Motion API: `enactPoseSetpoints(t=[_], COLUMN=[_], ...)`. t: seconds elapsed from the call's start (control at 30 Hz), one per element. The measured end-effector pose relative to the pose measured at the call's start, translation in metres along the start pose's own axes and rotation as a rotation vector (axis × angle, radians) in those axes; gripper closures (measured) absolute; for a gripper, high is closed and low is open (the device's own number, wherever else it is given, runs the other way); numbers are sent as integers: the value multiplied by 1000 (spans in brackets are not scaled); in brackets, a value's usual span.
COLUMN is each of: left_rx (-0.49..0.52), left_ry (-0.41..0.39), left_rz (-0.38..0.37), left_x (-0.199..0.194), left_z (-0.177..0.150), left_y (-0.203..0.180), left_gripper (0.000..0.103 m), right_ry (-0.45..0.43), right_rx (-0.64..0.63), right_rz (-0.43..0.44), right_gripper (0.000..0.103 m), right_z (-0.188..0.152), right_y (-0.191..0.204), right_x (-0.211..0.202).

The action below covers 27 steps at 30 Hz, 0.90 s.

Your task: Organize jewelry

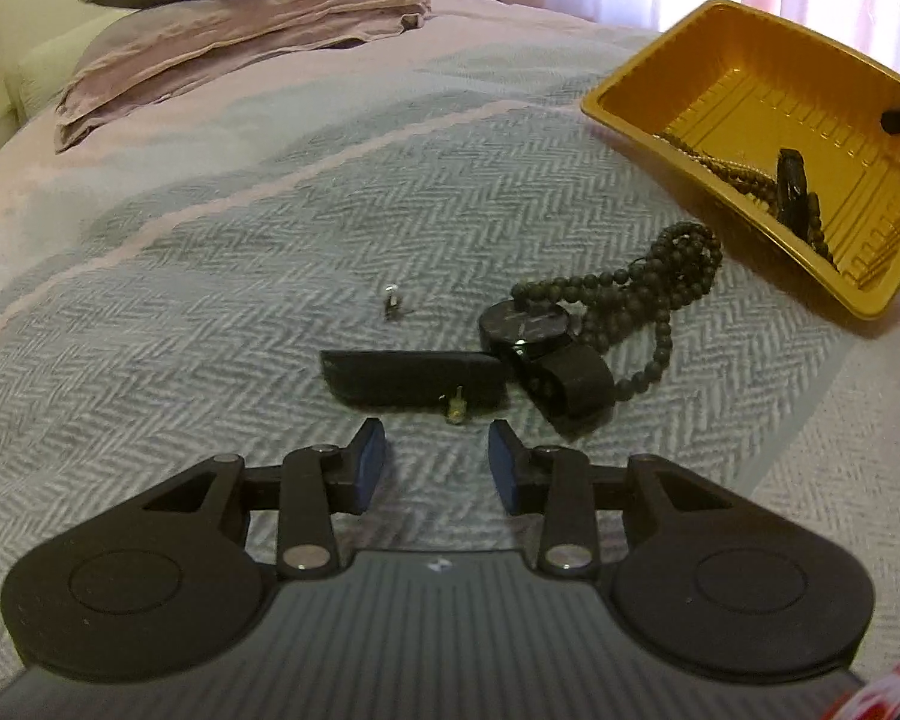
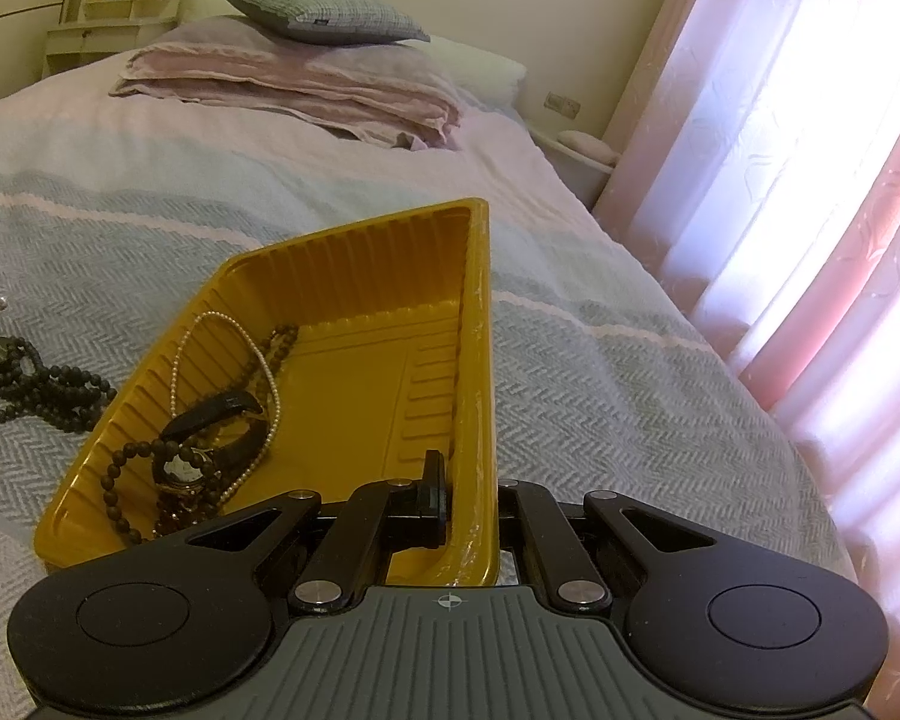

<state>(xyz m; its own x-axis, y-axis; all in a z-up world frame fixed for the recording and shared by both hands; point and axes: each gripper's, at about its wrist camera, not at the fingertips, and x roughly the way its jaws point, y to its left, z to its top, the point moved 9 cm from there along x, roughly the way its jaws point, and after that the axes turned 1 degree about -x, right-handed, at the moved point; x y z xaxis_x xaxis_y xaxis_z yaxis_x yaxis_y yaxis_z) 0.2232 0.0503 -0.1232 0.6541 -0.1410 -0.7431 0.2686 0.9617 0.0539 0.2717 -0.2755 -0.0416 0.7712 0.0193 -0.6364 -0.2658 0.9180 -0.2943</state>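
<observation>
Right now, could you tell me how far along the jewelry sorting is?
Partly done. Already in the yellow tray: a pearl strand, a beaded bracelet and a watch. In hand: the right gripper is clamped on the tray's wall, while the left gripper, jaws apart and empty, faces a small earring. Left on the bedspread: the black watch, dark bead necklace and a second small earring.

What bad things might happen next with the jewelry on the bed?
1. The right tool is clamped on the tilted tray's wall. The watch and necklaces inside have gathered at its low end and might spill.
2. The small earring beside the black watch's strap sits just ahead of the open left tool. It could slip into the blanket's weave or get pushed under the strap.
</observation>
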Motion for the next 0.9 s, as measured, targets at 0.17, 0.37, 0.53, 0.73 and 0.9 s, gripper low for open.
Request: enactPoseSetpoints(t=[0.17,0.37,0.53,0.73,0.9], left_rx=[34,67,87,90,87], left_ry=[-4,-5,-5,-30,-77], left_rz=[12,17,21,6,-66], left_x=[12,20,16,-5,-23], left_z=[6,8,8,14,36], left_y=[-7,-11,-14,-19,-42], left_gripper=[77,89,95,95,95], right_ry=[5,7,6,5,2], right_rx=[3,2,3,4,6], right_rz=[-3,-4,-3,-2,-1], right_gripper=[99,99,99,99,99], right_z=[-2,-3,-3,-2,-2], right_y=[0,0,0,0,0], right_x=[3,4,4,4,2])
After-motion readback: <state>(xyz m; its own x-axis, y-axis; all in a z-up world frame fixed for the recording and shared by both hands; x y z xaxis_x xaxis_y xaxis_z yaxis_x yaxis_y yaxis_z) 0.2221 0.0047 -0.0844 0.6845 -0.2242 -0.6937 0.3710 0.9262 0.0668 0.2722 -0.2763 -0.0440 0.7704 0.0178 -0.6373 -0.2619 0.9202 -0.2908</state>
